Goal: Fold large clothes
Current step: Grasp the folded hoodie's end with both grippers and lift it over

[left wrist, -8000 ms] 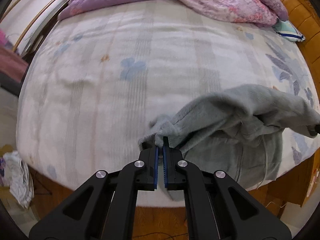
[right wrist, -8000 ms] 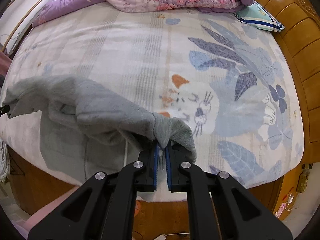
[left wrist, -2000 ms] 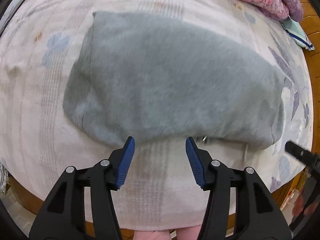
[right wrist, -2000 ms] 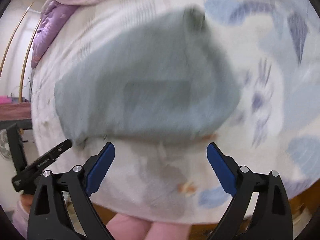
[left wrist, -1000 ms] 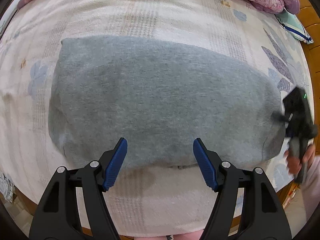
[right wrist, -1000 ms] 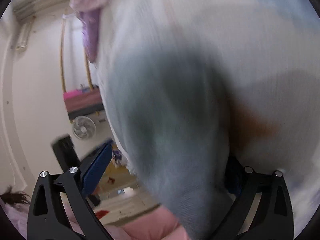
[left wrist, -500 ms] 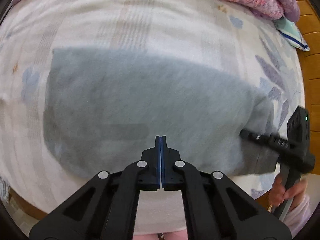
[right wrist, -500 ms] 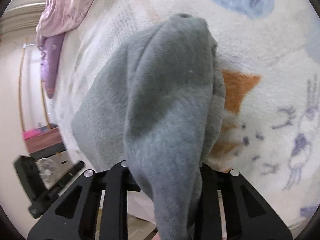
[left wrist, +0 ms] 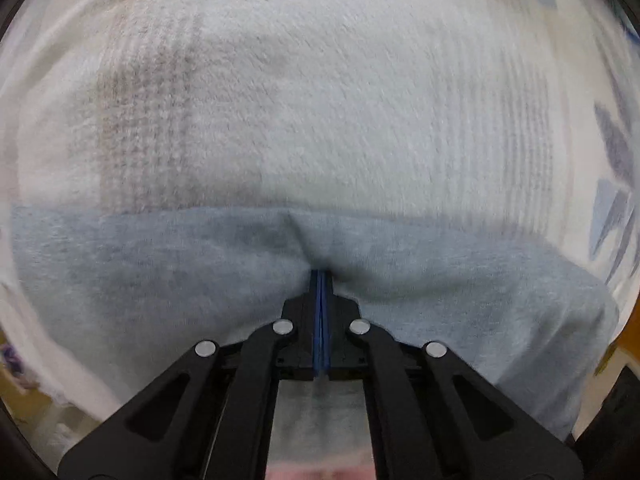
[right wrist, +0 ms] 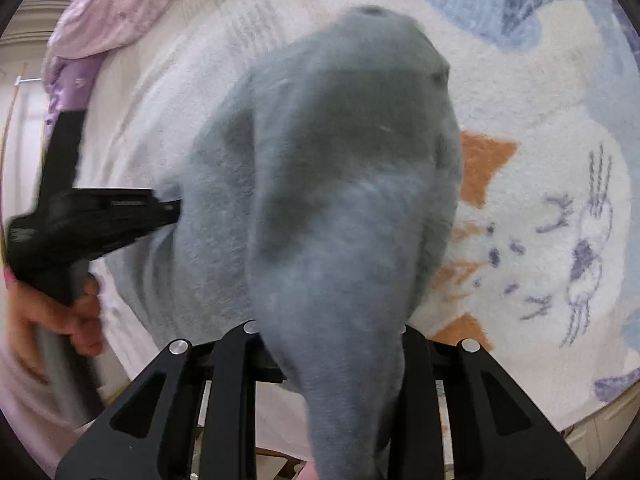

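**One grey garment, two hand-held grippers, one bed**

One grey garment (right wrist: pixel 344 208) lies on the bed (right wrist: pixel 532 208), over a pale fleece blanket printed with blue leaves and an orange-and-grey cat. There are two hand-held grippers.

The left hand-held gripper (left wrist: pixel 321 280) has its blue pads pressed fully together, and the cloth puckers into a crease right at the tips, so it seems to pinch the garment's far edge.

The right hand-held gripper (right wrist: pixel 332 352) is clamped on a thick bunch of the same garment, which rises from between its fingers and hides both pads and much of the bed beyond.

In the right wrist view, at the left, a bare hand (right wrist: pixel 60 316) holds the left tool. One pink-and-purple quilt (right wrist: pixel 100 12) is heaped at the far left.
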Demonstrator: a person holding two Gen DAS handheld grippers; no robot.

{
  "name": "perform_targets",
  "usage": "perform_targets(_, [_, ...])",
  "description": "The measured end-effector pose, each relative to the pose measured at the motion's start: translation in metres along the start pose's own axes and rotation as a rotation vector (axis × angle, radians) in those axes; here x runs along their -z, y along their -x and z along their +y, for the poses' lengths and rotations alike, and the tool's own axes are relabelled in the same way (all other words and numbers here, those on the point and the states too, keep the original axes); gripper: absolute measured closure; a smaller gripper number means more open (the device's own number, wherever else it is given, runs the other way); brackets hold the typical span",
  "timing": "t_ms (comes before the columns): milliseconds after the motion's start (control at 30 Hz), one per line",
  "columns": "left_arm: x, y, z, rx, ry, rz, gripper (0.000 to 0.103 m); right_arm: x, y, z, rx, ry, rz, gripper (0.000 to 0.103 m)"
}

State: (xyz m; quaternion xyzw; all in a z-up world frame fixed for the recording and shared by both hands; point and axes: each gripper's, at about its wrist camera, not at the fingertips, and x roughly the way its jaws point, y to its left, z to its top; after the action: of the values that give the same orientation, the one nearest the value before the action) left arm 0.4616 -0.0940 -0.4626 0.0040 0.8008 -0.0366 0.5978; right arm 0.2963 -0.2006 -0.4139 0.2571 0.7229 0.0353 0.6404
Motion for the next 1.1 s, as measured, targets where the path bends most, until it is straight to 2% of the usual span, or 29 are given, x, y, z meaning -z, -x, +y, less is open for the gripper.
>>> perform_targets(100, [0.015, 0.016, 0.004, 0.018, 0.039, 0.098, 0.103, 0.0, 0.006, 0.004, 0.014, 0.002, 0.035, 0.079])
perform_targets(167, [0.016, 0.003, 0.006, 0.024, 0.024, 0.089, 0.103, 0.0, 0.008, 0.01, 0.017, 0.054, 0.024, 0.078])
perform_targets(200, [0.012, -0.013, 0.01, 0.045, 0.049, 0.087, 0.102, 0.0, 0.005, 0.01, 0.019, 0.069, 0.025, 0.078])
perform_targets(267, [0.001, -0.016, 0.015, 0.077, 0.056, 0.132, 0.103, -0.002, -0.006, 0.007, 0.013, 0.057, 0.033, 0.077])
perform_targets(333, [0.008, -0.007, 0.028, 0.14, 0.097, 0.155, 0.103, -0.004, -0.01, 0.002, 0.021, 0.034, 0.042, 0.077])
perform_targets(367, [0.018, 0.001, 0.029, 0.122, 0.109, 0.153, 0.103, -0.006, -0.008, 0.002, 0.018, 0.014, 0.053, 0.077])
perform_targets(400, [0.03, 0.006, 0.022, 0.078, 0.068, 0.163, 0.103, -0.007, -0.006, 0.003, 0.014, 0.003, 0.061, 0.077])
perform_targets(467, [0.041, -0.001, 0.007, 0.017, -0.025, 0.104, 0.103, -0.008, -0.002, 0.007, 0.017, 0.024, 0.06, 0.077])
perform_targets(500, [0.039, -0.01, 0.008, 0.012, -0.015, 0.085, 0.102, -0.009, -0.004, 0.008, 0.021, 0.033, 0.059, 0.077])
perform_targets(533, [0.028, -0.019, 0.013, 0.027, 0.051, 0.083, 0.103, -0.01, -0.009, 0.007, 0.015, 0.038, 0.059, 0.076])
perform_targets(567, [0.018, -0.021, 0.013, 0.018, 0.073, 0.135, 0.103, -0.01, -0.014, 0.007, 0.009, 0.043, 0.056, 0.076])
perform_targets(600, [0.014, -0.02, 0.008, -0.008, 0.031, 0.178, 0.103, -0.014, -0.019, 0.009, 0.014, 0.053, 0.052, 0.075])
perform_targets(633, [0.014, -0.016, 0.006, -0.018, 0.013, 0.186, 0.103, -0.015, -0.021, 0.008, 0.033, 0.057, 0.06, 0.075])
perform_targets(733, [0.043, 0.005, 0.0, -0.057, -0.022, 0.137, 0.103, -0.015, -0.01, 0.011, 0.028, 0.021, 0.079, 0.075])
perform_targets(800, [0.054, -0.005, -0.001, -0.071, -0.07, 0.032, 0.102, -0.014, -0.003, 0.016, 0.019, 0.065, 0.069, 0.075])
perform_targets(833, [0.049, -0.011, 0.002, -0.061, -0.054, -0.008, 0.103, -0.012, -0.005, 0.015, 0.022, 0.084, 0.067, 0.075])
perform_targets(933, [0.032, -0.008, 0.013, -0.029, 0.043, 0.094, 0.103, -0.013, -0.022, 0.006, 0.043, 0.074, 0.095, 0.075])
perform_targets(1033, [0.068, 0.008, 0.008, -0.056, -0.007, 0.058, 0.103, -0.013, -0.013, 0.014, 0.066, 0.092, 0.093, 0.075])
perform_targets(1100, [0.088, -0.013, 0.013, -0.048, 0.005, 0.024, 0.103, -0.015, -0.014, 0.018, 0.064, 0.119, 0.084, 0.075])
